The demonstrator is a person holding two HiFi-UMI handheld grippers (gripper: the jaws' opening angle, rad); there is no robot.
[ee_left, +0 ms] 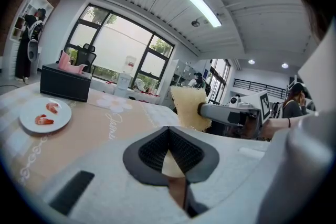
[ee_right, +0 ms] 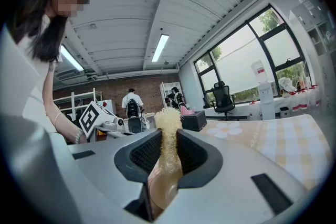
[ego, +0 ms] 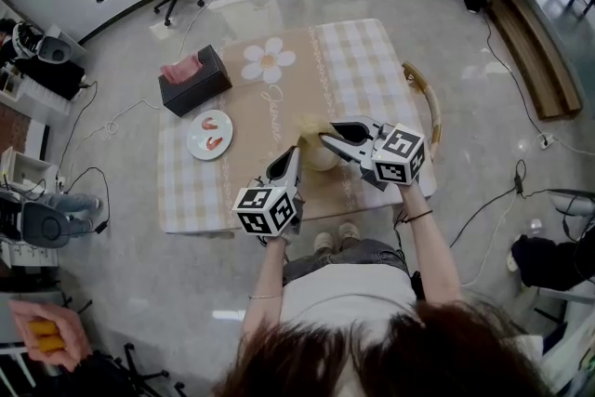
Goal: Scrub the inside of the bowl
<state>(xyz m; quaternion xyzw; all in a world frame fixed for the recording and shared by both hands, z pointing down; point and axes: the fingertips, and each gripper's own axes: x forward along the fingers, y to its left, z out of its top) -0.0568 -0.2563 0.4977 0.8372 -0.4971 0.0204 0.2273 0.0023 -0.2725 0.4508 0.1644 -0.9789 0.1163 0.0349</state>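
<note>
Yellow scrub pad (ego: 311, 126), pinched in right gripper (ego: 327, 137), hangs by bowl (ego: 324, 159); left gripper (ego: 295, 156) clamps its rim, likely to steady it.

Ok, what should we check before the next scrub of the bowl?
1. Scrub pad held tight: ok. The right gripper has its jaws shut on it.
2. Bowl held steady: ok. The left gripper is closed on a thin pale edge that looks like the bowl's rim.
3. Pad inside the bowl: cannot tell. The head view shows it at the bowl's far rim, and the left gripper view hides the bowl.
4. Plate out of the way: ok, it sits well to the left.
5. Tissue box out of the way: ok, it is at the far left corner.
</note>
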